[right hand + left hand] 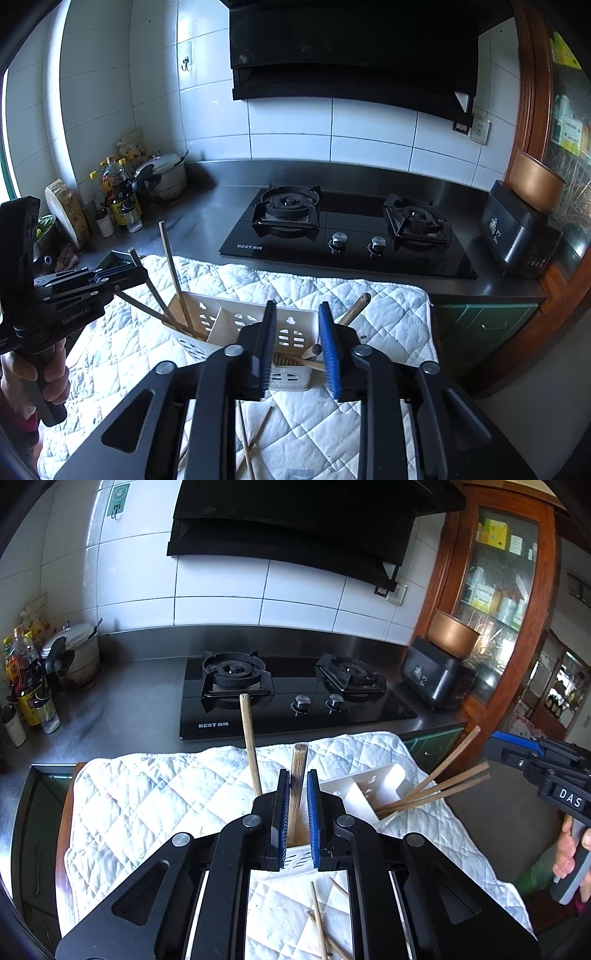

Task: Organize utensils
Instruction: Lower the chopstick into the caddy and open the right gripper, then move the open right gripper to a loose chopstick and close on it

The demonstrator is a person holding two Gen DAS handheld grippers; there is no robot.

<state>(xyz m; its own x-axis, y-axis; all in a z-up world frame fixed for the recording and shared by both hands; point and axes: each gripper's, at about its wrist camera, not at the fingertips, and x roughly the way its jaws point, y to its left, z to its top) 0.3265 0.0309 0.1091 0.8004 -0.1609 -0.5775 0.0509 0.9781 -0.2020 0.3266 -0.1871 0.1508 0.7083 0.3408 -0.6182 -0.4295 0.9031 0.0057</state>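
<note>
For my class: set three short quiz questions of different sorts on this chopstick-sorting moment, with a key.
1. True or false: the left gripper has a chopstick between its fingers.
2. Which is nearest the right gripper? A) white holder B) gas hob C) rice cooker
3. Fill in: loose chopsticks lie on the quilted ____.

Key: 1 true; 2 A; 3 cloth.
</note>
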